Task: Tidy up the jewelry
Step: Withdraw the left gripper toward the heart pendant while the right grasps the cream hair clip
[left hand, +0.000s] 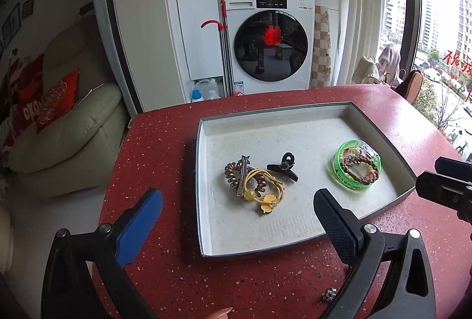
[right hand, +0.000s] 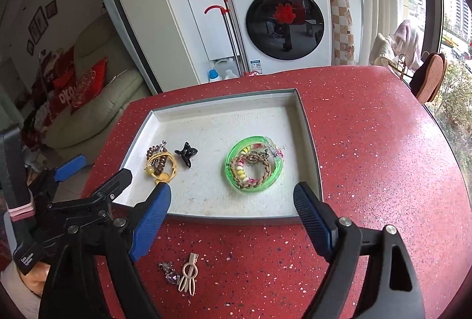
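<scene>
Remaining outside the shallow white-lined tray [right hand: 309, 142]: a cream plastic hair clip [right hand: 188, 274] and silver charm [right hand: 169, 271]. Both grippers, left gripper [left hand: 236, 212] and right gripper [right hand: 233, 207], stand apart, empty. Risk: the thin clip may slip from the pads.

left claw [left hand: 239, 211] gaping, right claw [right hand: 233, 202] gaping, empty

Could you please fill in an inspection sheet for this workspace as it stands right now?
Surface: red speckled table, no spills seen.
Job's things: grey tray holding a green bangle with braided and beaded bracelets inside it, a black claw clip, and a pile of hair ties.
Clutter: beige hair clip and silver charm lie on the table outside the tray.
Grippers: left gripper and right gripper both open, holding nothing.
Cables: nothing seen.
Surroundings: washing machine, sofa, window.
</scene>
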Action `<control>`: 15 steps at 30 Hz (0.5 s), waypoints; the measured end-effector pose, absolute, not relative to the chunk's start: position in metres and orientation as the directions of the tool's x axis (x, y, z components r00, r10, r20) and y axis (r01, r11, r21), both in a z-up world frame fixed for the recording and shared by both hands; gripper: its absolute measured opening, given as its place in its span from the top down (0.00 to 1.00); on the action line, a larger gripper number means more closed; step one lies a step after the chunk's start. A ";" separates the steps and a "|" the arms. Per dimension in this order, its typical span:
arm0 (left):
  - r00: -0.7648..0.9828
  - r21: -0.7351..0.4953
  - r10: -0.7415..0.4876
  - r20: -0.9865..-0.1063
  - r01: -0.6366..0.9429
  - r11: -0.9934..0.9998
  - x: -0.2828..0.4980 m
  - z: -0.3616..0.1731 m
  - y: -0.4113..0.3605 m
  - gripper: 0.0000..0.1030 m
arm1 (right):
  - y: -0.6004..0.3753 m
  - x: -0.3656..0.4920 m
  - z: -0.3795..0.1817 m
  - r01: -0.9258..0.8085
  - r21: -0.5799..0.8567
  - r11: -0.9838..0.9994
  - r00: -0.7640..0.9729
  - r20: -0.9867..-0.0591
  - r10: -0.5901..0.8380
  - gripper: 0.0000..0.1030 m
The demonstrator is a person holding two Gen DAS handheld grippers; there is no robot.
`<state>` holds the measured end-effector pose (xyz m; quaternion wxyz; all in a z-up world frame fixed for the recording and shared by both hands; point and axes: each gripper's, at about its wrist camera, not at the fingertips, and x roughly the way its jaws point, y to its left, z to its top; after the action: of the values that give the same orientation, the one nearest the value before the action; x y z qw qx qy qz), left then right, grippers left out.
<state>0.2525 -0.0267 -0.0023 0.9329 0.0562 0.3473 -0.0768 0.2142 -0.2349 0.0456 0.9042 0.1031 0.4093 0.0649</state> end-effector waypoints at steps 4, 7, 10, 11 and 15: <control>0.745 0.053 -0.098 -0.660 0.176 0.983 0.231 -0.005 -0.020 0.00 | -0.228 0.197 0.036 -0.044 0.258 0.965 0.624 -0.748 0.228 0.15; 0.732 0.052 -0.084 -0.676 0.161 0.986 0.216 -0.012 -0.015 0.00 | -0.220 0.191 0.024 -0.042 0.256 0.966 0.593 -0.772 0.231 0.15; 0.715 0.045 -0.065 -0.696 0.134 0.990 0.201 -0.024 -0.006 0.00 | -0.213 0.186 0.010 -0.033 0.256 0.966 0.563 -0.794 0.230 0.15; 0.709 0.042 -0.056 -0.703 0.119 0.992 0.198 -0.027 -0.003 0.00 | -0.210 0.186 0.007 -0.032 0.256 0.966 0.553 -0.801 0.231 0.15; 0.687 0.018 -0.037 -0.725 0.073 0.997 0.188 -0.041 0.011 0.00 | -0.199 0.187 -0.008 -0.028 0.238 0.971 0.519 -0.827 0.218 0.18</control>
<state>0.1876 0.0115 -0.0409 0.9183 0.0226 0.3942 -0.0300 0.1866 -0.1990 -0.0084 0.8660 0.0974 0.4853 0.0710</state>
